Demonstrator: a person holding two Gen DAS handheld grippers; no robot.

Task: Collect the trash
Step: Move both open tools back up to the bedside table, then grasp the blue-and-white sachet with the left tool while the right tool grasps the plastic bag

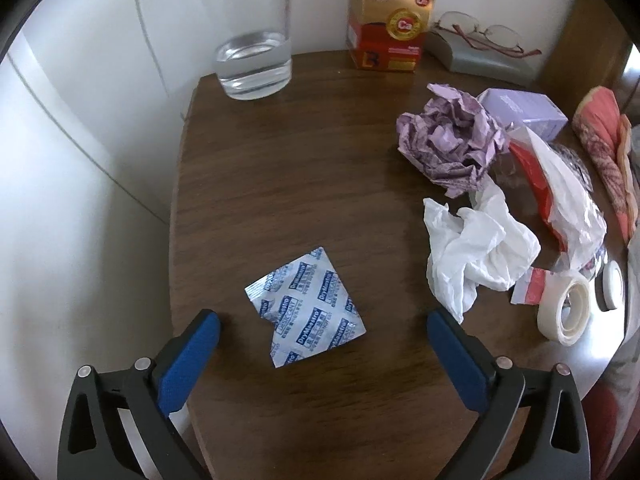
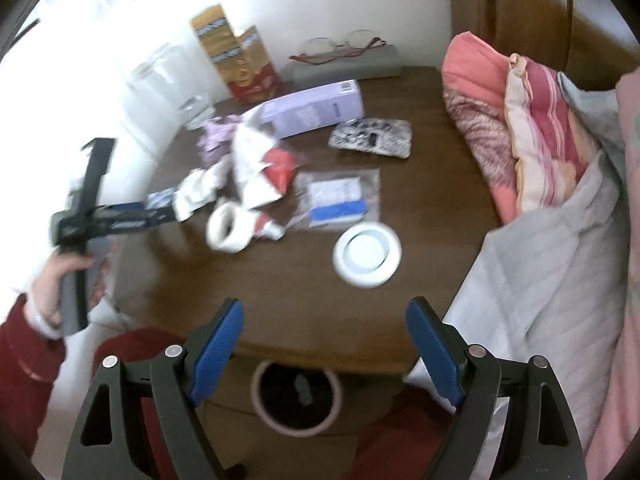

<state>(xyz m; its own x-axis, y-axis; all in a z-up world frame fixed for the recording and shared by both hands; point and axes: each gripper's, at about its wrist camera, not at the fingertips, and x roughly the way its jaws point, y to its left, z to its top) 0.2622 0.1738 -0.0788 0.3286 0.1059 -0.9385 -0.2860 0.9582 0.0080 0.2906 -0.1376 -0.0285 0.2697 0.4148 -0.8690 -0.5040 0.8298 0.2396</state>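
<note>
From the left wrist, the left gripper hung with fingers spread either side of the desiccant packet on the table, apparently to pinch it.

From the right wrist, the right gripper stood spread and empty above the bin, seemingly after dropping something.

Colours on the dark brown wood-grain table

The desiccant packet was white with rows of blue print; the crumpled paper was lilac, the tissue plain white, the wrapper red and white. The carton was gold over red, the small box pale lavender, the tape roll cream. Both grippers had blue pads on black frames; the bedding was striped pink and red.
</note>
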